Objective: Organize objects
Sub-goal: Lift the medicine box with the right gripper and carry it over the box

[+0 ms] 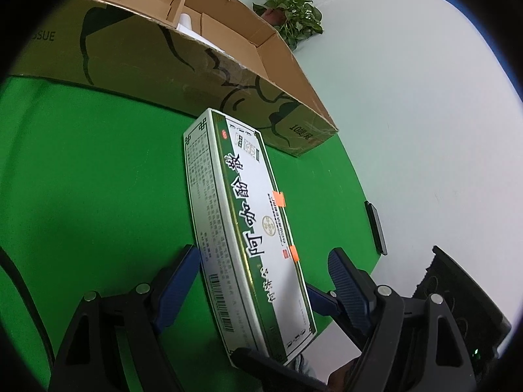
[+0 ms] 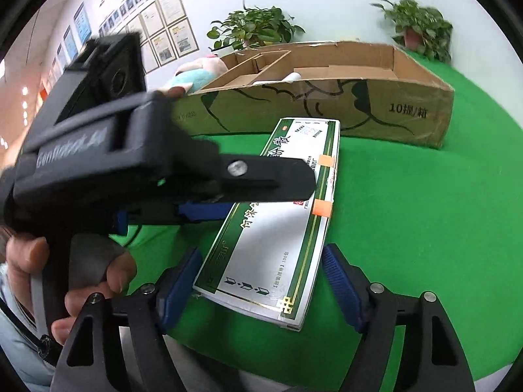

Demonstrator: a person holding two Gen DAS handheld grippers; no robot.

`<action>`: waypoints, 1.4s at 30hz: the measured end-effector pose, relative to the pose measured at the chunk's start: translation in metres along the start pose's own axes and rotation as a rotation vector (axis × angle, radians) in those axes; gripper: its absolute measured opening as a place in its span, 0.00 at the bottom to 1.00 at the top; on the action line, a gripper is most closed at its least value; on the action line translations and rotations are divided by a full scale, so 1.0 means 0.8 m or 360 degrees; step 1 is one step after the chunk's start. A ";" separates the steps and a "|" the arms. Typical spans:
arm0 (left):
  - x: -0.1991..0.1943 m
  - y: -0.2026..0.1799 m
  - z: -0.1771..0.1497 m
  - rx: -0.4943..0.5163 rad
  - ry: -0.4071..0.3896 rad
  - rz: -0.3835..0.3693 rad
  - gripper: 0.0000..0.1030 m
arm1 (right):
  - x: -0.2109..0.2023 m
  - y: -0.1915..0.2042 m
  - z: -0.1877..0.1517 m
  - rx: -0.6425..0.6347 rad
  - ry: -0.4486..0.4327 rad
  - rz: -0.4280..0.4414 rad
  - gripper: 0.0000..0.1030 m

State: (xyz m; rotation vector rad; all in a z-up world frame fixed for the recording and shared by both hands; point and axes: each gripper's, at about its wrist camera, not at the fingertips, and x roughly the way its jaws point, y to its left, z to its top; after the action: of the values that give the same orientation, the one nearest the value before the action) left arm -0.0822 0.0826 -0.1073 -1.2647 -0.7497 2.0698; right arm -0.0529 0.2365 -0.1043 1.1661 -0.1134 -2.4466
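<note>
1. Right wrist view: a long flat box [image 2: 278,222], glossy white card with green borders and two orange tape tabs, lies on the green felt table [image 2: 408,228].
2. The right gripper [image 2: 261,281] straddles its near end, ribbed blue pads spread, neither clearly pressing.
3. The left gripper [image 1: 261,271], tilted downward, clamps the box across its width; a hand [image 2: 65,281] wraps its handle.
4. Behind stands an open corrugated cardboard carton [image 2: 359,104].
</note>
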 end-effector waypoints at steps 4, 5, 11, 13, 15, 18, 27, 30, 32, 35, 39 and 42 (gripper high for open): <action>-0.004 0.000 -0.003 -0.0012 -0.0006 0.0005 0.79 | -0.003 -0.014 0.000 0.0094 0.0007 0.0135 0.70; -0.022 -0.001 -0.009 -0.0016 -0.0008 0.0004 0.79 | -0.003 -0.017 0.000 0.0115 0.0010 0.0171 0.69; -0.024 -0.003 -0.019 -0.0014 -0.0025 0.0030 0.68 | -0.005 -0.010 -0.003 0.0108 0.0018 0.0179 0.69; -0.027 -0.008 -0.021 0.0002 -0.0051 0.0014 0.64 | -0.005 -0.007 -0.001 0.0083 0.0012 0.0153 0.69; -0.028 -0.013 -0.020 0.0034 -0.0060 0.0014 0.50 | -0.007 -0.004 0.001 0.0070 -0.0011 0.0126 0.69; -0.033 -0.023 -0.019 0.0092 -0.0065 0.0001 0.43 | -0.011 -0.004 0.007 0.0057 -0.0038 0.0094 0.68; -0.042 -0.057 -0.010 0.0250 -0.0099 -0.0051 0.39 | -0.020 -0.009 0.031 0.0078 -0.0124 -0.0067 0.60; -0.048 -0.069 0.000 0.0310 -0.0138 -0.0048 0.37 | -0.022 -0.013 0.047 0.0073 -0.0157 -0.0087 0.60; -0.051 -0.073 0.008 0.0313 -0.0147 -0.0079 0.37 | -0.027 -0.009 0.056 0.0050 -0.0193 -0.0113 0.59; -0.055 -0.086 0.022 0.0356 -0.0177 -0.0093 0.37 | -0.035 -0.008 0.072 0.0018 -0.0237 -0.0137 0.59; -0.062 -0.115 0.044 0.0468 -0.0240 -0.0046 0.37 | -0.044 -0.009 0.101 -0.0007 -0.0288 -0.0145 0.59; -0.061 -0.140 0.070 0.0550 -0.0288 -0.0005 0.37 | -0.049 -0.008 0.130 -0.0038 -0.0347 -0.0153 0.59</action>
State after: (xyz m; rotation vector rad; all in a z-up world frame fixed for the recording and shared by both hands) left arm -0.0935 0.1129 0.0234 -0.8950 -0.4412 2.2149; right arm -0.1120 0.2473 -0.0108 0.9108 -0.0943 -2.6465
